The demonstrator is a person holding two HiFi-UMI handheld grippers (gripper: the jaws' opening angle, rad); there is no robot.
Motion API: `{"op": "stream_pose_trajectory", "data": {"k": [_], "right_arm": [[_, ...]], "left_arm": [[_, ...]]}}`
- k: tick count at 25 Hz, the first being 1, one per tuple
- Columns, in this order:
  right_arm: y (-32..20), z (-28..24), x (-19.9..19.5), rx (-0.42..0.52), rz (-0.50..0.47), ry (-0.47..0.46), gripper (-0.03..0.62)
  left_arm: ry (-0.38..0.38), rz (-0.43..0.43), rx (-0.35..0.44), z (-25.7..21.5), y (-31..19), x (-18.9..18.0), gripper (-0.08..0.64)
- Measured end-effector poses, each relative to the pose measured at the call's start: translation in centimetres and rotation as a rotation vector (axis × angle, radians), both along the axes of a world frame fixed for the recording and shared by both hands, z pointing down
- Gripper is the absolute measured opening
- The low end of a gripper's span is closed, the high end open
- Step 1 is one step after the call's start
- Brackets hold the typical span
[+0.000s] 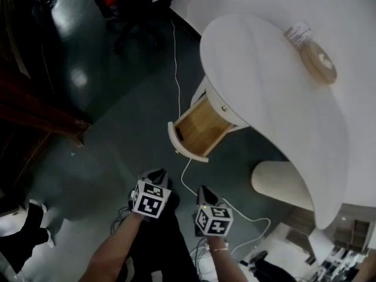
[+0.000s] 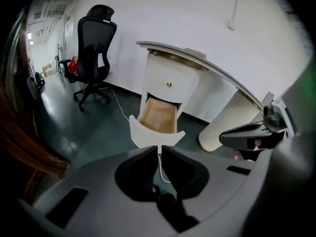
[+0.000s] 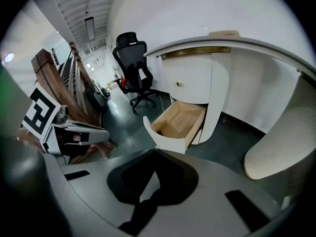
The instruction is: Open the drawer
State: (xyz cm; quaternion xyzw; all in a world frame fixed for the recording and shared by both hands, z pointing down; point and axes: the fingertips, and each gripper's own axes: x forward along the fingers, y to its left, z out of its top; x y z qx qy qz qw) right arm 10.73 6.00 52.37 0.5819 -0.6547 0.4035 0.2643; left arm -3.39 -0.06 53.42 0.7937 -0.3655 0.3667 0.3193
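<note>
The white desk has a lower drawer standing pulled out, its wooden inside bare to view. The drawer lies straight ahead in the left gripper view, under a closed upper drawer with a brass knob. In the right gripper view the drawer sits just beyond the jaws. Both grippers hang in the air short of the drawer's curved front, touching nothing. My left gripper has its jaws almost together with nothing between them. My right gripper is shut and empty too.
A black office chair stands at the far left, and a white cable runs across the dark floor past the drawer. A ribbed cream pedestal stands right of the drawer. A tape roll lies on the desk. Dark wooden furniture is at left.
</note>
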Motion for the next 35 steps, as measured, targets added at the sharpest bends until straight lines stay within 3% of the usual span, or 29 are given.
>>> {"op": "stream_pose_trajectory", "data": {"k": [9, 20, 35], "right_arm": [[0.4, -1.6, -0.3, -0.002, 0.048, -0.037, 0.003], [0.8, -3.3, -0.3, 0.017, -0.002, -0.030, 0.003], [2.9, -2.6, -0.7, 0.019, -0.051, -0.038, 0.003]], "left_arm": [[0.024, 0.013, 0.009, -2.2, -0.5, 0.7, 0.025], [0.017, -0.003, 0.020, -4.1, -1.1, 0.3, 0.025], [-0.017, -0.023, 0.019, -3.3, 0.3, 0.5, 0.025]]}}
